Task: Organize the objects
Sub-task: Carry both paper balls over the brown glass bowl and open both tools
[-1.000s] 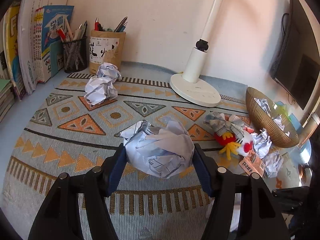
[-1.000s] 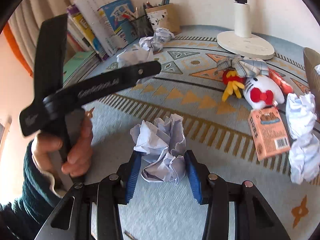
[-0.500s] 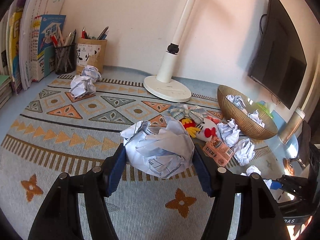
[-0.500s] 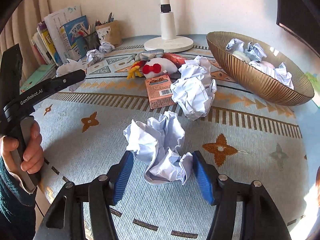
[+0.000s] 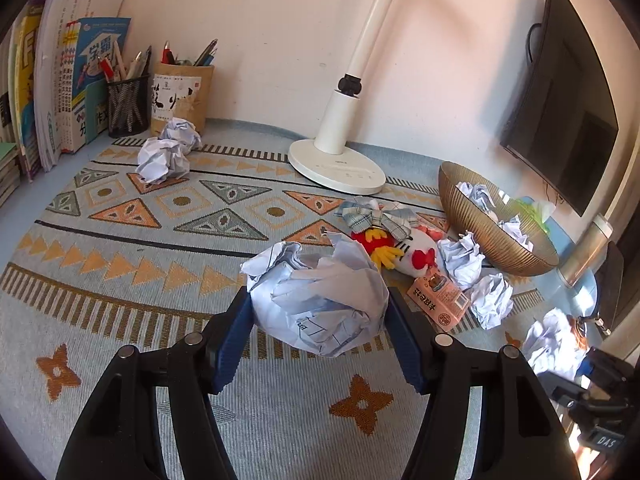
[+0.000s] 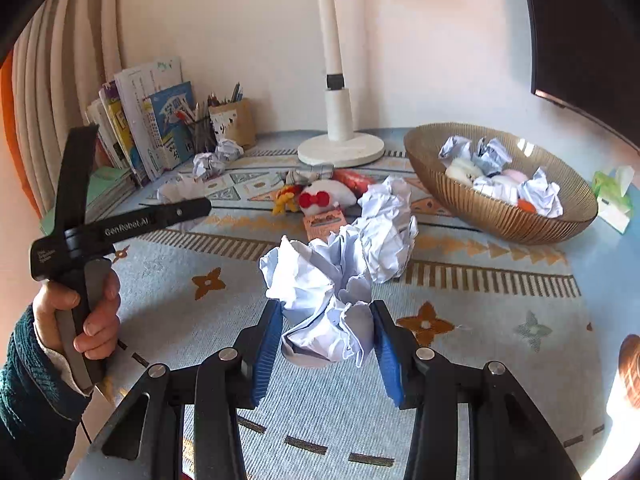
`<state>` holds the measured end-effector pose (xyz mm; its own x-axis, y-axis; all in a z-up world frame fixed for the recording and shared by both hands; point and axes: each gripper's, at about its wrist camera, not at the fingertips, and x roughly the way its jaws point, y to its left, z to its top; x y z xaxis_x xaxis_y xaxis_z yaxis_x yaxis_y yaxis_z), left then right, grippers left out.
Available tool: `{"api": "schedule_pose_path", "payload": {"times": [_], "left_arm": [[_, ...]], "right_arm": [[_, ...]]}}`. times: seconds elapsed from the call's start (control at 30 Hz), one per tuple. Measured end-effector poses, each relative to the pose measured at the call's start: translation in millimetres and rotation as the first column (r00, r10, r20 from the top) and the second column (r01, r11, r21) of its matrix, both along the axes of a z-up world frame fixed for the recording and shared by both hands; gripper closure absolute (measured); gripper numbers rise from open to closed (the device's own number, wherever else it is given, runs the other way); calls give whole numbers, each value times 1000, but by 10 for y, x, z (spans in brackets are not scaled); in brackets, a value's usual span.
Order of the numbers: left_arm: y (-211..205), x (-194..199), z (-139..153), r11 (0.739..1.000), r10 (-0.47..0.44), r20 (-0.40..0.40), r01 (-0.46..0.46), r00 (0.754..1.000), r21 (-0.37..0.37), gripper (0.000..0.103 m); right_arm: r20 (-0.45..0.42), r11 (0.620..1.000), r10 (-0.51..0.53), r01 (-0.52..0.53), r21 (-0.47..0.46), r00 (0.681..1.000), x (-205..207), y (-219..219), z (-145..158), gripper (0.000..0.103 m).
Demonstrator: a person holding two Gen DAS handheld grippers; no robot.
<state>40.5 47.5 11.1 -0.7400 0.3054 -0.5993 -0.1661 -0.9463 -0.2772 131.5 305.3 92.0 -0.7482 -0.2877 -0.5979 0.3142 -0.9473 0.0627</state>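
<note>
right claw [image 6: 326, 344] just squeezed tighter on its crumpled paper wad [image 6: 324, 300], lifted over the patterned mat [image 6: 500, 312]. left claw [image 5: 318, 338] is clamped on a bigger paper ball [image 5: 316, 300] (also lifted). gold bowl [image 6: 496, 210] sits far right.

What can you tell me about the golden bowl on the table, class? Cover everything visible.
The golden bowl is wide and shallow, with fine vertical ribs on its outer wall and a metallic-looking sheen. It sits upright on the patterned mat, right of the lamp base. Inside lie several crumpled paper balls and some pale, pink and orange soft-looking items. Neither claw touches it.
</note>
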Motion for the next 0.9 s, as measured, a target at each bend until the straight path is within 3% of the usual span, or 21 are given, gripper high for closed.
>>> {"api": "schedule_pose_path", "payload": {"times": [0.07, 0.17, 0.23, 0.33, 0.47, 0.63, 0.7, 0.73, 0.77, 0.9], "left_arm": [[151, -20, 112, 999, -46, -1, 46, 999, 4, 41], [480, -30, 516, 992, -123, -85, 123, 989, 0, 41], [755, -72, 836, 985, -172, -155, 170, 973, -28, 41], [1205, -256, 1187, 970, -243, -212, 240, 946, -44, 41], [1785, -679, 1222, 956, -292, -172, 292, 941, -21, 41], [2189, -1008, 988, 955, -296, -133, 291, 946, -57, 40], [2254, -1088, 917, 950, -312, -108, 312, 944, -23, 27], [2267, -1107, 892, 951, -308, -100, 308, 946, -18, 16], [2266, -1098, 879, 953, -303, -103, 302, 948, -19, 12], [2147, -951, 875, 952, -305, -114, 300, 946, -57, 12]], "right_arm": [[-69, 998, -56, 56, 0, 996, 5, 219, 293, 59], [-162, 983, -183, 177, -52, 970, -53, 644, 736, 58], [-213, 955, -291, 269, -127, 933, -117, 960, 998, 58], [-222, 900, -409, 351, -259, 885, -298, 1332, 1242, 58], [-145, 854, -482, 426, -299, 864, -727, 1541, 1201, 57], [-84, 856, -489, 459, -239, 868, -1190, 1568, 963, 49], [-70, 860, -487, 464, -212, 870, -1294, 1569, 879, 29], [-70, 857, -494, 471, -209, 867, -1292, 1568, 846, 27], [-71, 858, -491, 469, -209, 868, -1286, 1577, 814, 27], [-69, 885, -444, 425, -190, 893, -1146, 1474, 747, 27]]}}
